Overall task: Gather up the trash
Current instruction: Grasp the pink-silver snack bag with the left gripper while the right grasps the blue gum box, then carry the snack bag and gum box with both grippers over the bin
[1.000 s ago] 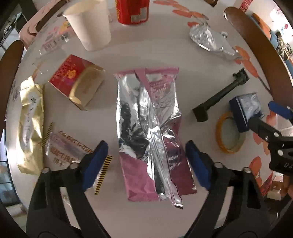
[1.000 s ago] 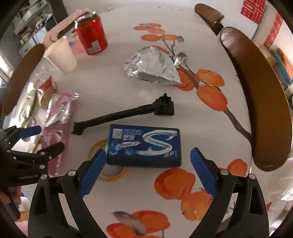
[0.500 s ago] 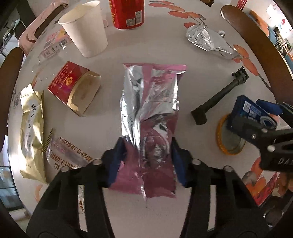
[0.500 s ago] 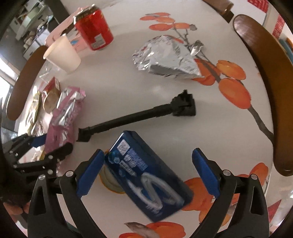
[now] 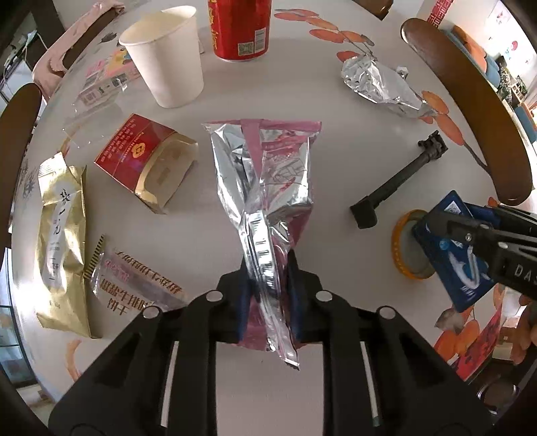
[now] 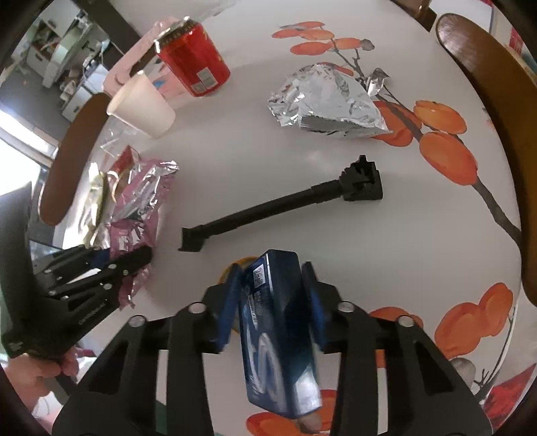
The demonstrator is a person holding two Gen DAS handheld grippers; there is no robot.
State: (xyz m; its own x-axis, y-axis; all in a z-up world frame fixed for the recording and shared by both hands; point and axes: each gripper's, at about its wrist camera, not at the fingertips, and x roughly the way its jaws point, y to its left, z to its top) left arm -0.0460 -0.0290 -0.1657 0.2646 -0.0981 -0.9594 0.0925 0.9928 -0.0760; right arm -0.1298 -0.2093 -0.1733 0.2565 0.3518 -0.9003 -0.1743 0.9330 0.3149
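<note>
My left gripper (image 5: 266,285) is shut on the near end of a pink and silver foil snack wrapper (image 5: 268,181), which is crumpled between the pads and stretches away over the white table (image 5: 261,84). My right gripper (image 6: 272,302) is shut on a dark blue gum box (image 6: 278,332), held on edge between the blue pads. The box and right gripper also show at the right of the left wrist view (image 5: 453,255). The wrapper and left gripper show at the left of the right wrist view (image 6: 141,201).
On the table lie a red and gold carton (image 5: 144,161), a gold packet (image 5: 62,241), a clear snack wrapper (image 5: 134,281), a paper cup (image 5: 164,57), a red can (image 5: 240,26), crumpled foil (image 6: 329,100), a black tool (image 6: 285,204) and a yellow tape ring (image 5: 404,248). Brown chair backs (image 5: 476,107) ring the table.
My left gripper closed on the wrapper's near end and bunched it up. My right gripper closed on the blue box, which turned from lying flat to standing on edge between the pads.
</note>
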